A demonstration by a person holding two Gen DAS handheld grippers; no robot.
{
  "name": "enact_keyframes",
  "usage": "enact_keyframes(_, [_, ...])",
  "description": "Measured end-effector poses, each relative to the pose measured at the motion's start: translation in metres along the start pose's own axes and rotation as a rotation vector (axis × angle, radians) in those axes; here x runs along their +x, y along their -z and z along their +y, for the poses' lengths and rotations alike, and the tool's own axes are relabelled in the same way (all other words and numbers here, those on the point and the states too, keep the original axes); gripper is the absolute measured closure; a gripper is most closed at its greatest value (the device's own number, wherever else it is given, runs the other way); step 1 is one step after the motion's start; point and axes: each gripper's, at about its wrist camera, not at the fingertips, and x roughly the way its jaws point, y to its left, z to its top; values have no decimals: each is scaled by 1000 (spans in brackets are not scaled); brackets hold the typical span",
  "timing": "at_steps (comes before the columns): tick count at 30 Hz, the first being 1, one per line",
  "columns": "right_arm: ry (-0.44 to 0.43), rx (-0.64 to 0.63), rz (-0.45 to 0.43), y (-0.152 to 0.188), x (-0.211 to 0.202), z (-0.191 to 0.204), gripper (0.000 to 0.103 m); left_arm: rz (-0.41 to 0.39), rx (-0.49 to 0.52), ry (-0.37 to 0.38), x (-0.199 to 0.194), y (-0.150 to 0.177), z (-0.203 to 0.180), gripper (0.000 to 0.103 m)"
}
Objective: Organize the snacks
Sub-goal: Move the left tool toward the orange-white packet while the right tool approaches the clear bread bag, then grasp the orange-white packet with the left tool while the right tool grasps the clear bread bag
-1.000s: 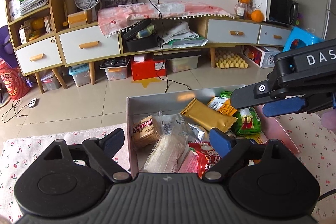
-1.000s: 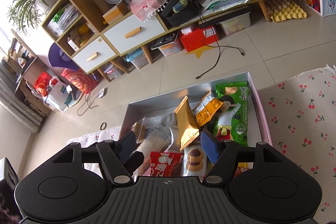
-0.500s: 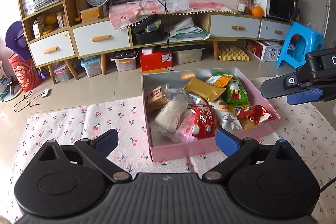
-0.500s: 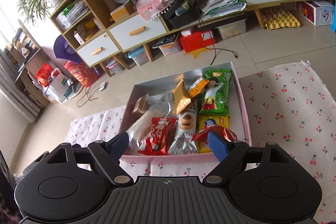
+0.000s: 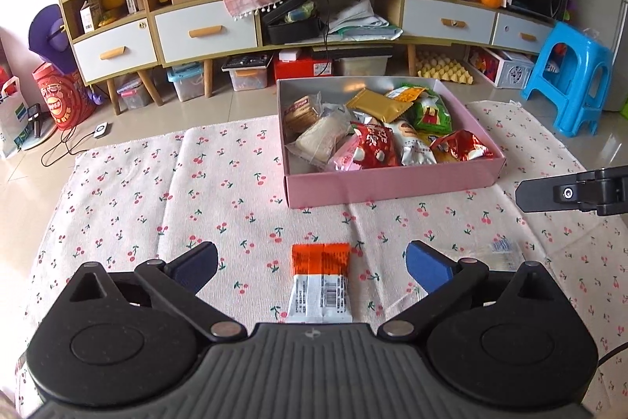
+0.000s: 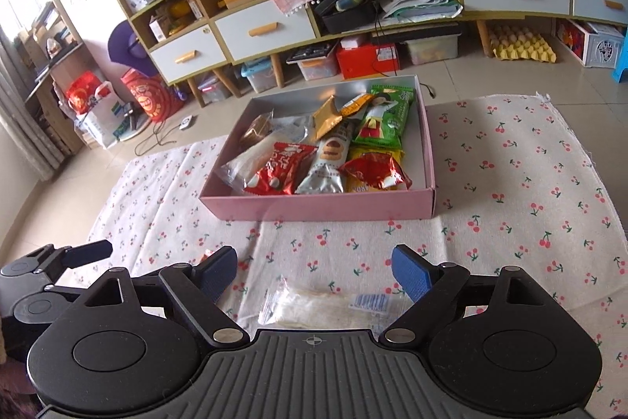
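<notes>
- Left tongs (image 5: 312, 264), just opened wide, empty; orange-and-white packet (image 5: 320, 285) between, untouched.
- Right tongs (image 6: 314, 275), likewise, over clear packet (image 6: 322, 303).
- Pink box (image 5: 392, 181) beyond; bare cloth (image 5: 157, 191) leftward.

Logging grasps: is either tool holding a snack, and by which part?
Neither. The left tool and right tool are open over loose packets.

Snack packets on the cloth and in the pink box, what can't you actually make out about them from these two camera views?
- Orange and white packet: left wrist view, its near end is hidden by the left gripper body.
- Clear packet: right wrist view, its near edge is under the right gripper; its contents are blurred by the film.
- Pink box: both views, the lower snacks are buried under the top ones; print too small to read.
</notes>
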Motion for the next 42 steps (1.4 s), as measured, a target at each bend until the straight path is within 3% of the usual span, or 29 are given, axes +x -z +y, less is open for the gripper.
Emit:
enact_keyframes(7, [15,-74,2,24,5,3,14,3,-21,-22,5,22,4,1])
enact_keyframes(12, [23,-208,10,41,6,15,14,18,-52,-15,5,31,8,1])
enact_keyframes(25, [100,-612,92,87,24,36,11,21,-6,12,17,55,0,1])
enact_keyframes(31, [146,-623,118,81,44,30,11,42,10,-19,31,58,-5,1])
enact_keyframes(42, [161,-520,122,58,72,16,5,51,-77,-29,46,54,7,0])
